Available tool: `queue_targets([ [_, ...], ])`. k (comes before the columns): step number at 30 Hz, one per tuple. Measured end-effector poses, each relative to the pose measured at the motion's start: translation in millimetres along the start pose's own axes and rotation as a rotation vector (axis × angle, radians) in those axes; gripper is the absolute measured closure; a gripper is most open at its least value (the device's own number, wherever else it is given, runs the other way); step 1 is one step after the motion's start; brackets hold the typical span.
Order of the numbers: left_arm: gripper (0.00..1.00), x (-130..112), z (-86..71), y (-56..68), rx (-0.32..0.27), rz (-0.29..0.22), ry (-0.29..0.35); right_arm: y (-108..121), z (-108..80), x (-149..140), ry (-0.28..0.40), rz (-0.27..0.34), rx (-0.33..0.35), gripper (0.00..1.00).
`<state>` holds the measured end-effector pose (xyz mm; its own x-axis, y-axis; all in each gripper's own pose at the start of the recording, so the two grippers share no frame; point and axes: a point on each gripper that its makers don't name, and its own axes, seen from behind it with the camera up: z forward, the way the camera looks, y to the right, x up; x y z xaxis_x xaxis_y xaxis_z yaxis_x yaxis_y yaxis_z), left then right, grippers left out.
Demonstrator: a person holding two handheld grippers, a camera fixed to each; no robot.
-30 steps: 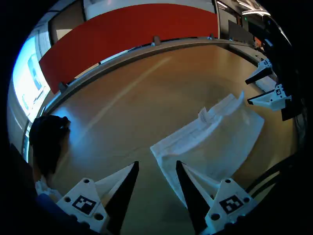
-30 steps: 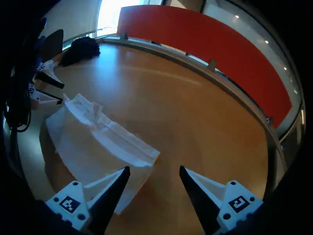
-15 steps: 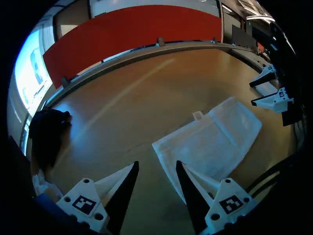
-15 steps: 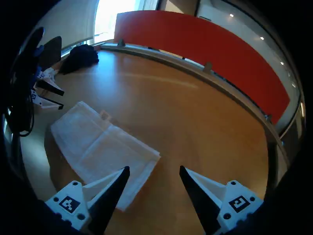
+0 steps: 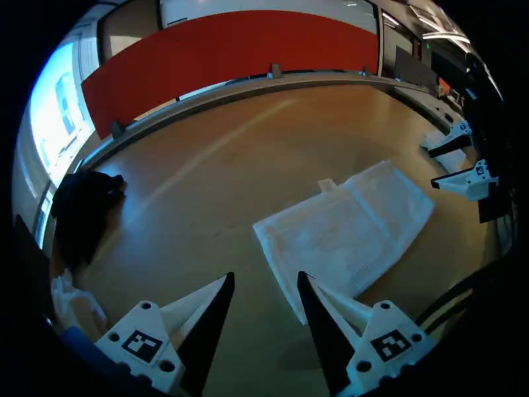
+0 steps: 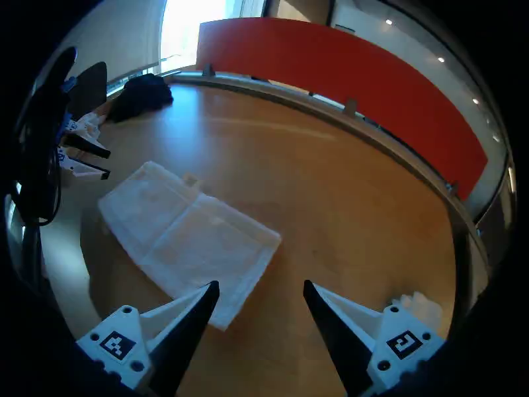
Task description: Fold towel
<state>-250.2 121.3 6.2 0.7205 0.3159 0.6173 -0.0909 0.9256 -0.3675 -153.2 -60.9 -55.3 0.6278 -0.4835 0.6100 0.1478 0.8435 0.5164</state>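
A white towel lies flat on the wooden table, folded into a long rectangle with a small tag at its far edge. My left gripper hovers open just short of the towel's near corner, nothing between its fingers. My right gripper shows at the far right, open, beside the towel's other end. In the right gripper view the towel lies left of centre, my right gripper stands open over its near edge, and the left gripper sits open at the far left.
A dark bundle rests on the table's left side, also seen as a dark bundle near the window. A red panel runs behind the table's raised rim. Something white and crumpled lies by the right gripper's finger.
The towel's upper layer, raised and billowing a second ago, has dropped flat. Both grippers have drawn back slightly from the towel, staying open.
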Motion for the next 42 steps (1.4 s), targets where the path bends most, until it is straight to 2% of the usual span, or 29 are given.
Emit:
queue_targets([
  [12, 0.30, -20.6, -15.9, -3.2, 0.024, -0.053, -0.006, -5.8, -10.2, -9.5, 0.008, 0.005, 0.013, 0.01],
  [24, 0.30, -38.8, -39.0, -21.1, 0.086, -0.134, 0.008, -19.3, -8.8, -7.6, 0.013, -0.076, 0.110, 0.01],
  [33, 0.31, -54.5, -57.0, -32.5, 0.126, -0.204, 0.010, -23.3, -6.4, -6.1, 0.008, -0.118, 0.154, 0.02],
  [42, 0.30, -64.0, -63.8, -33.7, 0.140, -0.216, 0.000, -26.3, -3.5, -9.9, -0.006, -0.134, 0.174, 0.03],
])
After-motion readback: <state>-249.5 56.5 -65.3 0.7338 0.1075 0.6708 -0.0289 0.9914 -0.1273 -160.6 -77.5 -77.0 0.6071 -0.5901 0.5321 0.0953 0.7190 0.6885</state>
